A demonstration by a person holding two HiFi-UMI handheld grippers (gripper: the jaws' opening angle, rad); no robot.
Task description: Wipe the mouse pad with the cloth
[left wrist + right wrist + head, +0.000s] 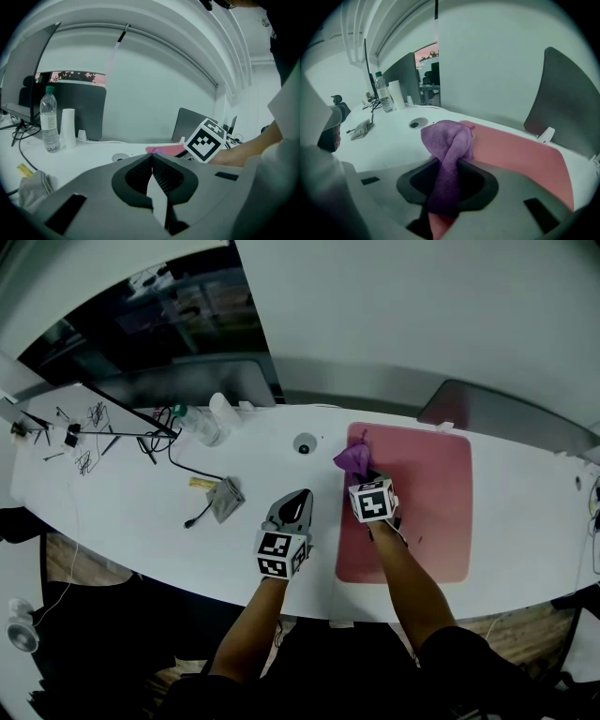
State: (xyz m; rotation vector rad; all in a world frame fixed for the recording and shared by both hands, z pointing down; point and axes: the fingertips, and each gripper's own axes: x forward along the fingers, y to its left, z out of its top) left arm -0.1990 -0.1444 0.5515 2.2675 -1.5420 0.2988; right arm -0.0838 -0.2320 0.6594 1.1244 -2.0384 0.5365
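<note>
The right hand-held gripper (pixel 362 476) is clamped on the purple cloth (pixel 353 459). Its jaws pinch the cloth's middle, so a loose bunch stands out ahead of the tips; that bunch, I judge, is meant to be the wiping face, keeping the hard jaws off the pad. The pink mouse pad (pixel 433 502) lies flat on the right half of the white surface (pixel 131 507), running from close to the far edge almost to the near edge. The cloth sits at the pad's left margin towards the far edge, just beside a round cable hole (pixel 305 443). Starting at that end makes sense: strokes can then be drawn back towards the near edge. I cannot tell for sure whether the bunch presses on the pad or only brushes it.

The left hand-held gripper (pixel 297 496) has its jaws together with nothing between them. It rests low over bare surface near the near edge, just left of the pad and apart from it. This looks like a parked position that keeps it out of the wiping path, though it is close enough to steady the pad's left side if it slides.

A water bottle (pixel 198 425), a grey rag (pixel 225 498) and a black cable (pixel 183 470) lie towards the left end, well apart from the pad.
</note>
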